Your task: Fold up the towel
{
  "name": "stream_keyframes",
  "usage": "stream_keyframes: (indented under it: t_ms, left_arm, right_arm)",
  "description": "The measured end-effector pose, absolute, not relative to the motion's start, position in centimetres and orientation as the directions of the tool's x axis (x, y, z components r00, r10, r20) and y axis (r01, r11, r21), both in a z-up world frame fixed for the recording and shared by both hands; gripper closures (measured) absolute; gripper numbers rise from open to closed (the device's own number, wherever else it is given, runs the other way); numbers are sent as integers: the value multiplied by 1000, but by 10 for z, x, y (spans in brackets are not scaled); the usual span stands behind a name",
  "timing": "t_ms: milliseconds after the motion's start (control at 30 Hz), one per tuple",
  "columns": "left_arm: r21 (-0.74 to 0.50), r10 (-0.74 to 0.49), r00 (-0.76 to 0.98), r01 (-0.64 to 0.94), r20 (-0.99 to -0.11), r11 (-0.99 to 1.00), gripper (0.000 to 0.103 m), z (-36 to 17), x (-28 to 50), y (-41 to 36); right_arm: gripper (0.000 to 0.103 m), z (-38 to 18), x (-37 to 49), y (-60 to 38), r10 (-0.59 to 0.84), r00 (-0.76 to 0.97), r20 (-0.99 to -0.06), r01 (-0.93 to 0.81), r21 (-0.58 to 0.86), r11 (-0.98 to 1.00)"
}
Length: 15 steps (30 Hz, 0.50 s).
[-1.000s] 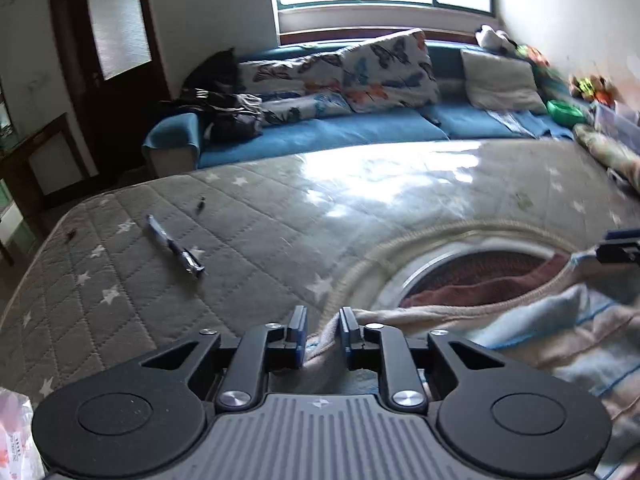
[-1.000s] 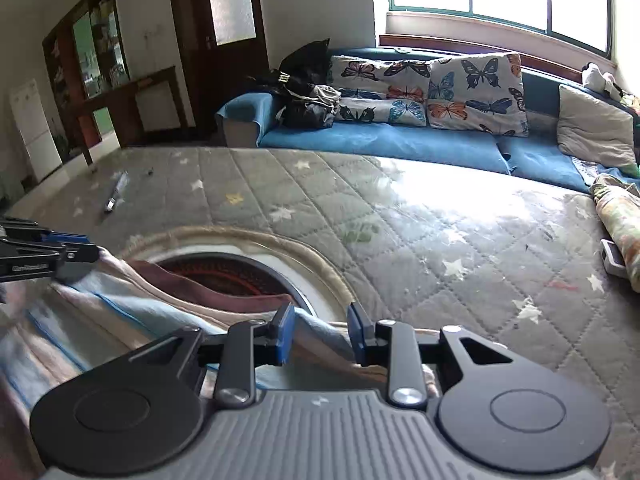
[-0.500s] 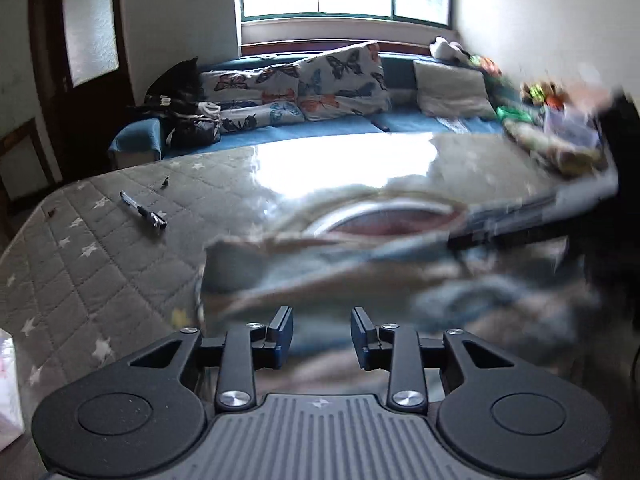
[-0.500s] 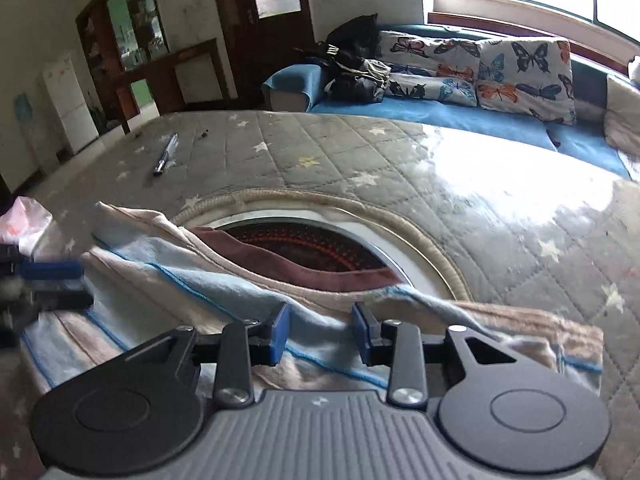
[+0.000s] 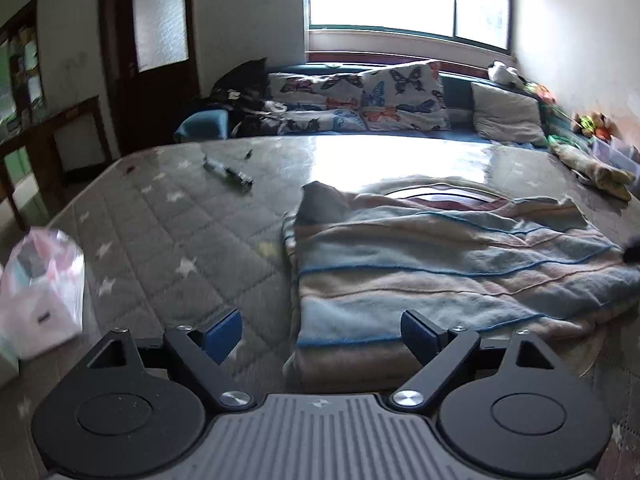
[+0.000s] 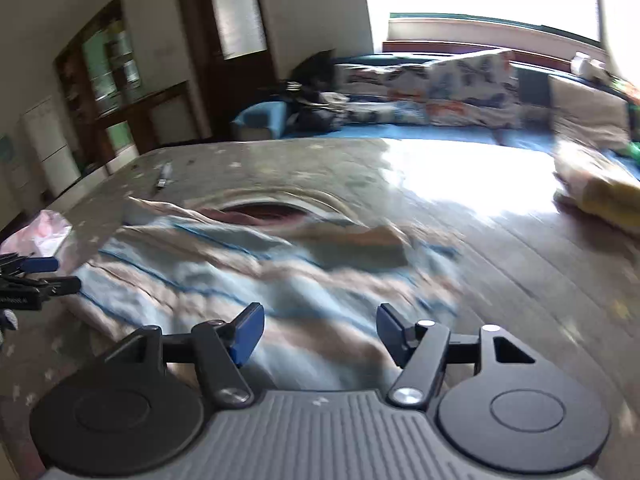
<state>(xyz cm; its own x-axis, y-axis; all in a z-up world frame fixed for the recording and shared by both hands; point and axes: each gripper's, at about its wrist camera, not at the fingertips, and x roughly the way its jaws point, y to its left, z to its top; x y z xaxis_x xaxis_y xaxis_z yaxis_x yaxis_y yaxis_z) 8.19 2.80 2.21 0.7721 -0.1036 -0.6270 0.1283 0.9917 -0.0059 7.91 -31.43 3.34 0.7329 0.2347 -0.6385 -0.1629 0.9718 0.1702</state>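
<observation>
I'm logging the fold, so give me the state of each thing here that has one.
Towel: folded over, rumpled, lying flat on the table, released.
Left tongs: open, just widened, over the towel's near corner.
Right tongs: open, just widened, nothing gripped.
Pen: lying loose.

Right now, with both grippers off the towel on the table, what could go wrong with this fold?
1. The striped towel lies doubled but rumpled, its far left corner peaked up, so a second fold may turn out uneven.
2. Both the left gripper and right gripper have just been opening with nothing between the pads; regripping one layer only could undo the fold.
</observation>
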Motion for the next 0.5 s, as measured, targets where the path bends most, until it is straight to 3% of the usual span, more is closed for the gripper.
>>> stream_keyframes:
  t_ms: [67,233,300,333,433,500]
  left_arm:
    - [-43,-126,766,128,-630,991,21,20,82,30]
    - [-102,-159,753,123,-639,987,53,17,83,34]
    - [-124,-173,746,122,-643,985,60,15,84,35]
    - [-129,-177,743,121,-646,984,73,14,85,35]
    - [-151,-187,733,116,-654,982,90,12,84,38]
    - [-164,-202,732,125,-650,979,93,14,81,41]
  right_arm:
    - [40,28,65,-328,223,735,-640,-113,209,971]
    - [51,17,49,-350,241,731,-638,-42,311,949]
    - [52,14,47,-354,243,738,-629,-30,328,944]
    - [60,12,47,-356,239,743,-625,-25,332,943]
    - [83,8,47,-360,247,745,-620,-7,363,932]
    - [92,9,43,-363,250,753,-609,-1,379,925]
